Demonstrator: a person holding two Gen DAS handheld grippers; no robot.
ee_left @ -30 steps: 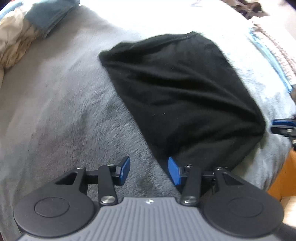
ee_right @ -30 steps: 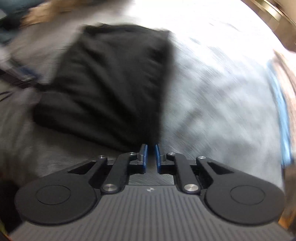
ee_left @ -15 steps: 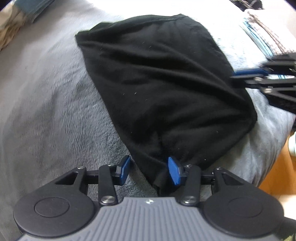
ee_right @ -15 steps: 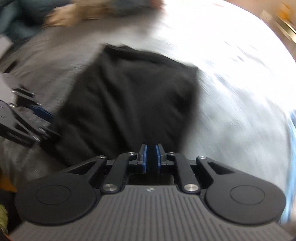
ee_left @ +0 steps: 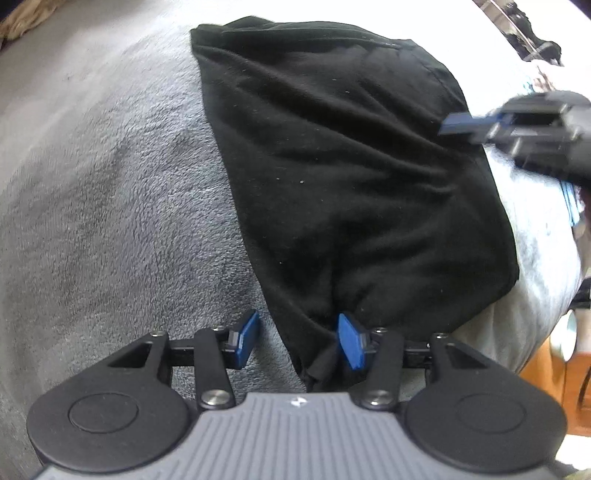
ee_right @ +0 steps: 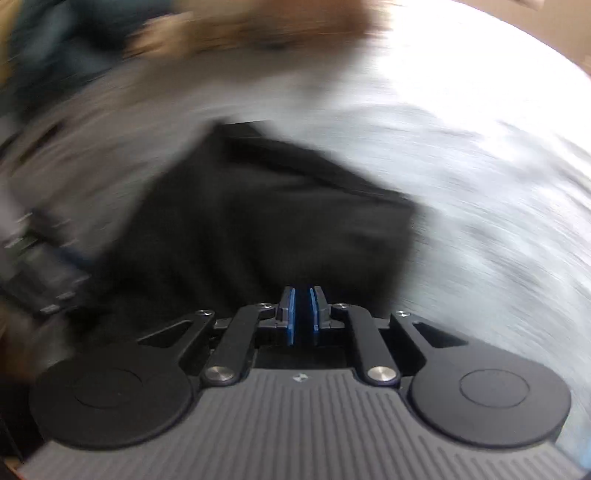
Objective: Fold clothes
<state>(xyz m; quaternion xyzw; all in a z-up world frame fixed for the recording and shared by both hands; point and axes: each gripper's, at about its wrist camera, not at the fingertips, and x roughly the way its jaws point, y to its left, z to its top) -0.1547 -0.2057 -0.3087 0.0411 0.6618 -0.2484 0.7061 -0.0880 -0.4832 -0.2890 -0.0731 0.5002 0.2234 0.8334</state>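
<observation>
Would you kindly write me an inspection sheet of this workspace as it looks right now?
Surface: grey fleece blanket, rumpled pile.
Job's things: black garment, folded into a compact shape, lying flat on the blanket.
Clutter: bunched tan and blue fabric at the far left edge; striped cloth at the right edge, partly hidden.
Grippers: left gripper open, straddling the garment's near corner, pads not pressing it; right gripper shut and empty, over the garment's far right edge, blurred.
Cables: nothing seen.
Surroundings: orange-brown wood beside the bed, lower right.
</observation>
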